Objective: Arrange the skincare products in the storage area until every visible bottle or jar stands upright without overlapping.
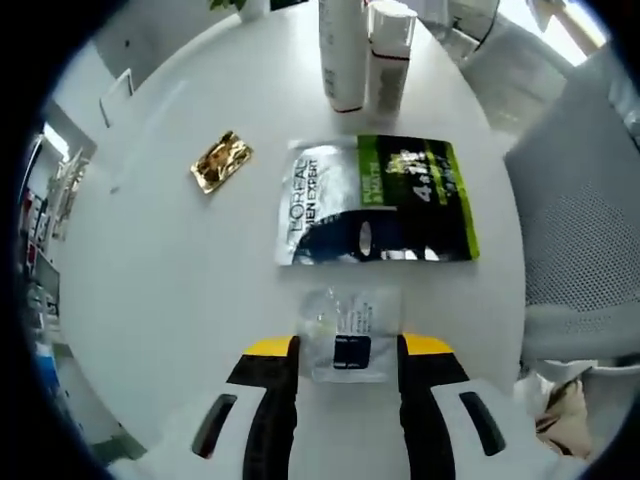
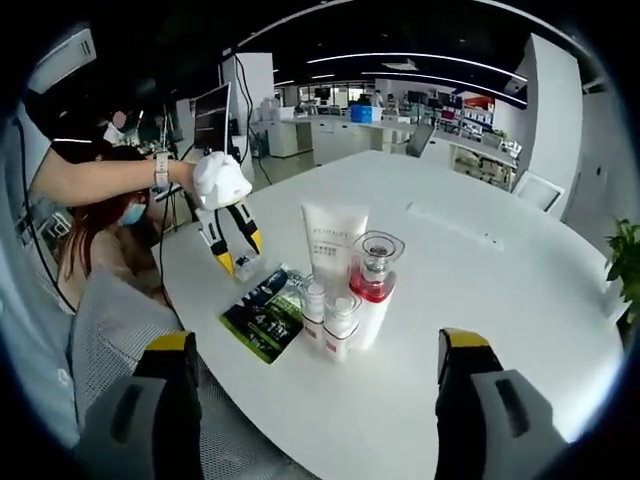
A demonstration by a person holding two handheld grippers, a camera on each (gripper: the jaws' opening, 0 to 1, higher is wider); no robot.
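1. Left gripper view: left gripper (image 1: pixel 348 350) jaws stand apart around a clear sachet (image 1: pixel 347 335) lying flat at lower centre on the white surface (image 1: pixel 170 270)
2. Right gripper view: right gripper (image 2: pixel 320 385) jaws stand wide apart, nothing between; upright bottles (image 2: pixel 345 290) cluster at centre

- Round white table (image 2: pixel 520 270) bears an upright white tube (image 2: pixel 334 237), a clear red-filled bottle (image 2: pixel 375 268) and two small white bottles (image 2: pixel 328 318), clustered.
- Green-black flat sachet (image 2: pixel 266 314) lies beside them.
- Right gripper (image 2: pixel 315 380) open-jawed.
- Left gripper (image 2: pixel 235 258) above a clear packet (image 2: pixel 245 269).
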